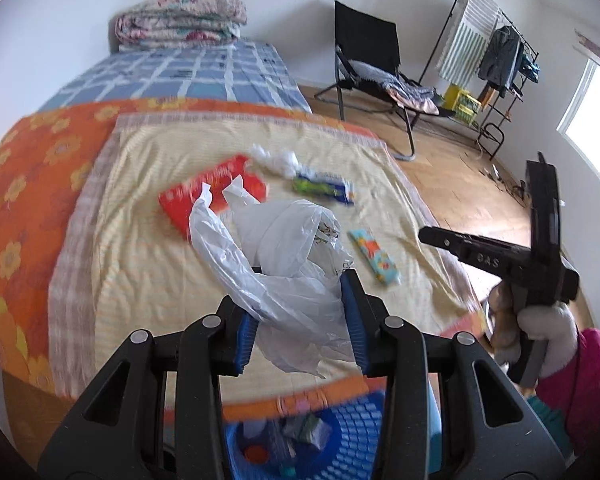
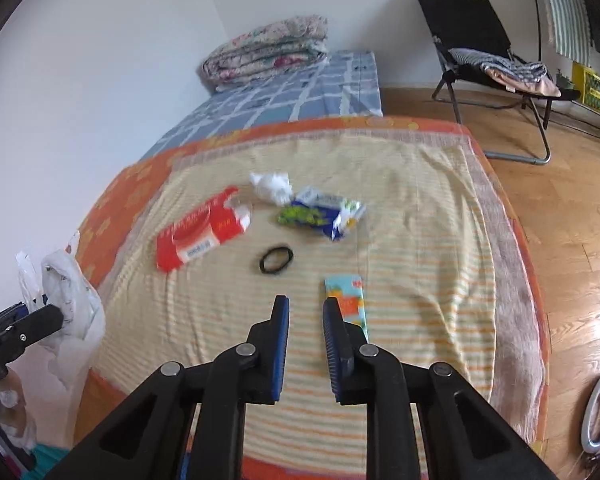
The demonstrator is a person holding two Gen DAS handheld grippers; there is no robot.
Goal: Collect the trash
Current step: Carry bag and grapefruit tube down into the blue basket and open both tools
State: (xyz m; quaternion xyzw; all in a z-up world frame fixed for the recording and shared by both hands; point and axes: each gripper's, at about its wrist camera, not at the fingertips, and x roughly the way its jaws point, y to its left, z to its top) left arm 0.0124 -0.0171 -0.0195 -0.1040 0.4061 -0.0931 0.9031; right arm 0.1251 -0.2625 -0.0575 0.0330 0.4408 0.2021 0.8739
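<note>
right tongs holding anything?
No: the right tongs are empty, jaws apart over the striped blanket, nothing between the pads.

Bed (image 2: 440, 248): my view is filled by its yellow striped cover with an orange flowered edge.
Folded quilt (image 2: 268, 50): at 12 o'clock, on the blue checked sheet (image 2: 300, 100).
Folding chair (image 2: 480, 60): at 2 o'clock, on the wooden floor (image 2: 572, 200), clothes heaped on its seat.
Clothes rack (image 1: 496, 52): at 2 o'clock, garments hanging.
Window (image 1: 596, 120): at 3 o'clock.
</note>
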